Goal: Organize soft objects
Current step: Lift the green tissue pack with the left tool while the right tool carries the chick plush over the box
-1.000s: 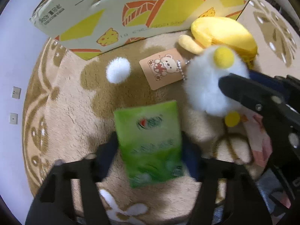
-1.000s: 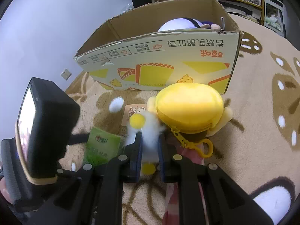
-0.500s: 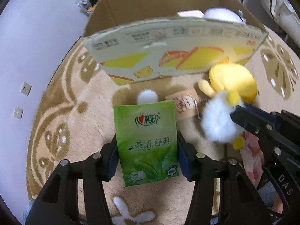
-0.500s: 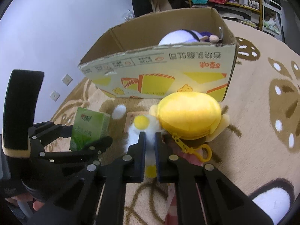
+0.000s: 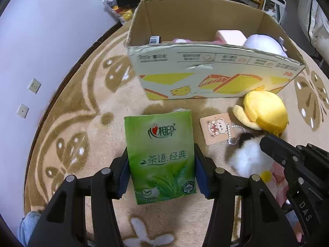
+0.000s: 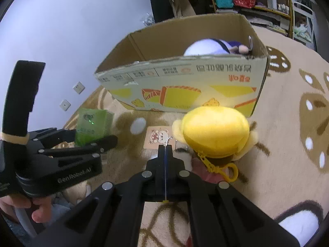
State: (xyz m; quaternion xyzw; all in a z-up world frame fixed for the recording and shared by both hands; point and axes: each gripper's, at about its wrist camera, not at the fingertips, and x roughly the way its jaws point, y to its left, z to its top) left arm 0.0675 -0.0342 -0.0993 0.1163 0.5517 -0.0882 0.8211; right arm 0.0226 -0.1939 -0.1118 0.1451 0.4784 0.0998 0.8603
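My left gripper (image 5: 161, 170) is shut on a green tissue pack (image 5: 161, 156) and holds it above the carpet; the pack also shows in the right wrist view (image 6: 92, 125). My right gripper (image 6: 165, 150) is shut, its jaws together, over a white fluffy toy (image 5: 248, 158) that shows below it in the left wrist view; whether it holds the toy I cannot tell. A yellow plush pouch (image 6: 216, 131) lies beside it in front of the open cardboard box (image 5: 205, 68).
The box holds a white-purple plush (image 6: 207, 48) and a pink item (image 5: 230, 36). A bear tag card (image 5: 218, 127) and a small white pompom (image 6: 138, 125) lie on the patterned carpet. A wall with sockets (image 5: 35, 85) is at left.
My left gripper has lifted the tissue pack off the carpet and up toward the box. My right gripper's jaws have closed fully; the white toy no longer shows between them.
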